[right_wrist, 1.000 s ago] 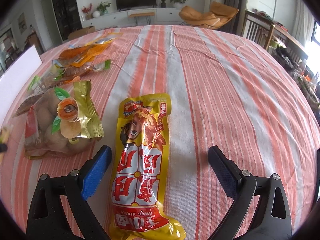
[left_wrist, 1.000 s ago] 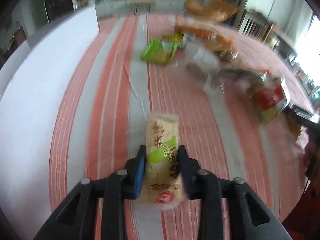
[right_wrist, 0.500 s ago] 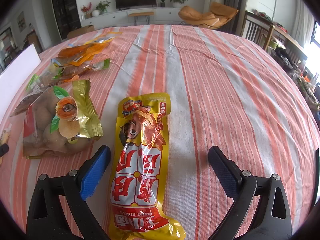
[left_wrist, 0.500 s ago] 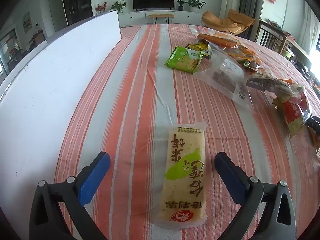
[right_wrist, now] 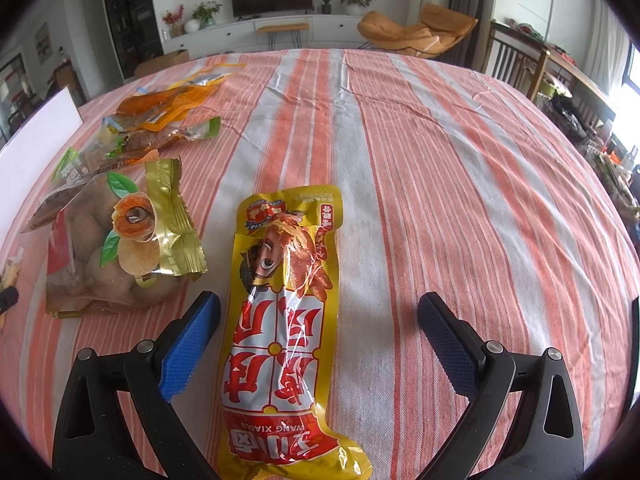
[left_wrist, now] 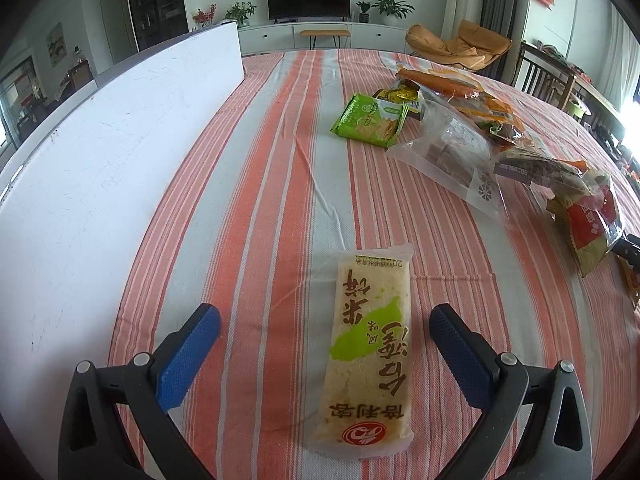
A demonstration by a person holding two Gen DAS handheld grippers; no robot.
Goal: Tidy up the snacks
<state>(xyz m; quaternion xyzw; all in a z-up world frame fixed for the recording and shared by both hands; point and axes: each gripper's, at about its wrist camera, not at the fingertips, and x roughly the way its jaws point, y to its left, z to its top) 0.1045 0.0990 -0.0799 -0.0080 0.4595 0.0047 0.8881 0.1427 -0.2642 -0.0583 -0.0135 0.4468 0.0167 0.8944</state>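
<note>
My left gripper (left_wrist: 325,334) is open, its blue pads wide apart on either side of a cream and green rice-cracker packet (left_wrist: 370,350) that lies flat on the striped tablecloth (left_wrist: 260,184). My right gripper (right_wrist: 319,326) is open too, straddling a long yellow and red chicken-feet packet (right_wrist: 280,320) lying flat on the cloth. Neither gripper touches its packet.
A white board (left_wrist: 100,152) runs along the left of the left wrist view. A green cracker packet (left_wrist: 370,120), a clear bag (left_wrist: 456,152) and several other snacks lie at right. A gold longan bag (right_wrist: 120,240) and orange packets (right_wrist: 168,108) lie left of my right gripper.
My left gripper opened and let go of the rice-cracker packet, which now lies on the cloth. The right gripper has barely moved.
</note>
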